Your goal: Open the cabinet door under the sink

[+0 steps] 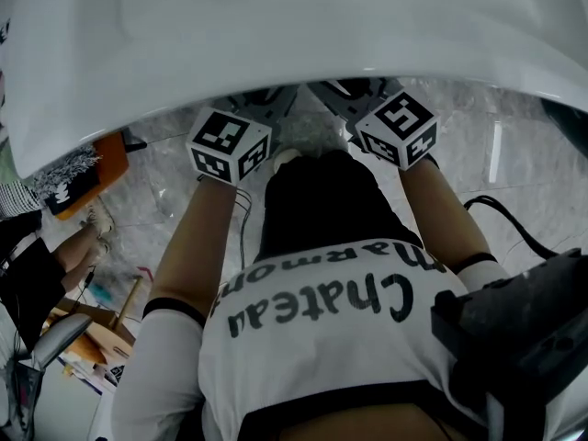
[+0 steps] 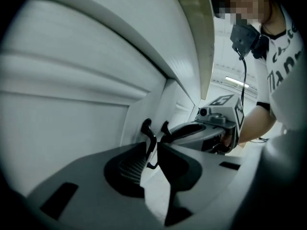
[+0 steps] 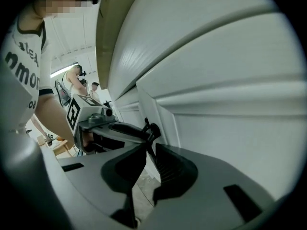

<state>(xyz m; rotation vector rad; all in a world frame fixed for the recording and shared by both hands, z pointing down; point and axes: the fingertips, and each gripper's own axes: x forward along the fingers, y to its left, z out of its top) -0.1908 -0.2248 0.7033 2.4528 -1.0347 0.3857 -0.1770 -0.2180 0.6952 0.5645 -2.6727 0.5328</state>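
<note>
Both grippers reach under the white sink (image 1: 276,35), so in the head view only their marker cubes (image 1: 230,145) (image 1: 397,129) show. In the left gripper view my left gripper (image 2: 152,150) is shut on a slim black handle (image 2: 148,133) of a white panelled cabinet door (image 2: 72,119). A second black handle (image 2: 164,127) stands close beside it, with the right gripper's tips at it. In the right gripper view my right gripper (image 3: 149,150) is shut on its black handle (image 3: 152,131) of the other door (image 3: 230,114). The doors look closed.
The sink's rim overhangs both grippers. A marble floor (image 1: 514,154) lies below, with a black cable (image 1: 501,214) at the right. An orange seat (image 1: 92,168) and clutter stand at the left. People stand far behind (image 3: 76,80).
</note>
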